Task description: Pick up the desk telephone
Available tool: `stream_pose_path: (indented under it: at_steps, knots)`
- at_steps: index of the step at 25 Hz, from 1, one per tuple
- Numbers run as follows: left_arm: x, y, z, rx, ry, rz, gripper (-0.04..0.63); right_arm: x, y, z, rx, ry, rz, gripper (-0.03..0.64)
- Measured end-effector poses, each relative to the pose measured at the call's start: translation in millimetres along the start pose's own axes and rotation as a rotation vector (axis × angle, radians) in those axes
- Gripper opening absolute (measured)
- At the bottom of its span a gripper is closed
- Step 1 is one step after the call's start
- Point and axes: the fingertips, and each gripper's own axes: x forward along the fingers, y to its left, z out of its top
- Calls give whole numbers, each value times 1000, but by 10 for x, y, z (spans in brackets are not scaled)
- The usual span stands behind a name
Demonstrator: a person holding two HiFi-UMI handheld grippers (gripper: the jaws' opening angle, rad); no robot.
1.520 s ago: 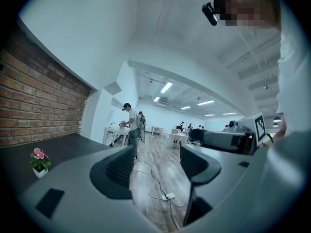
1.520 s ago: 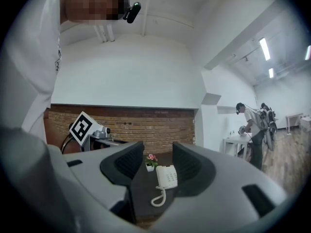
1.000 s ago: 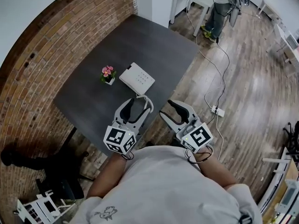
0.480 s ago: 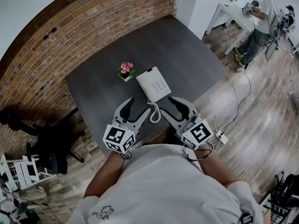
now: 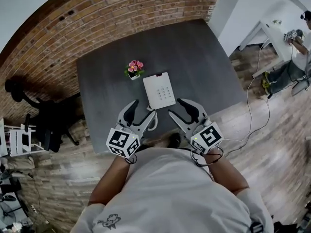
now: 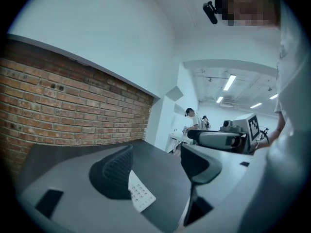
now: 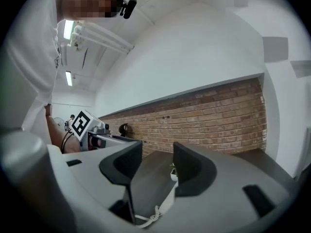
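The white desk telephone (image 5: 159, 90) lies flat on the dark grey table (image 5: 204, 57), with its coiled cord (image 5: 153, 124) trailing toward the near edge. My left gripper (image 5: 140, 114) is open just short of the phone's near left corner, and nothing sits between its jaws. My right gripper (image 5: 181, 110) is open too, beside the phone's near right corner. In the left gripper view the phone's keypad (image 6: 141, 194) shows between the left gripper's (image 6: 155, 171) jaws. In the right gripper view the cord (image 7: 150, 217) and the phone's edge (image 7: 167, 202) lie low between the right gripper's (image 7: 158, 171) jaws.
A small pot of pink flowers (image 5: 134, 68) stands just beyond the phone's far left corner. A brick wall (image 5: 121, 13) backs the table. A black chair (image 5: 46, 123) is at the left. A white table (image 5: 274, 33), a person (image 5: 296, 57) and floor cables (image 5: 252, 115) are at the right.
The view has swung so the table now sits squarely ahead. Both grippers have moved in over the table's near edge, one to each side of the phone's near end. Both stay open.
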Motion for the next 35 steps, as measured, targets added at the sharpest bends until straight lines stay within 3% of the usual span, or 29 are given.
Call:
stream_pose_path:
  at_steps: [5,12,17,25,35]
  knots:
    - [150,-83,-41,-18,-9,85,329,-152,-285,-60,15,10,68,206]
    - [325,3,-146,-56,12,113,347,-124,-584,-249,53,43,88,206]
    - [471,157,-364,-103,57,100,360,-3,-761,-535,104,100,88,206]
    - [638,571,-930,-240,148,110,374,238,-919,-1015,166,221,106,206]
    - [856,975,-1563,-318,273,82,388,543,-1116,-1648,235,348,98,206]
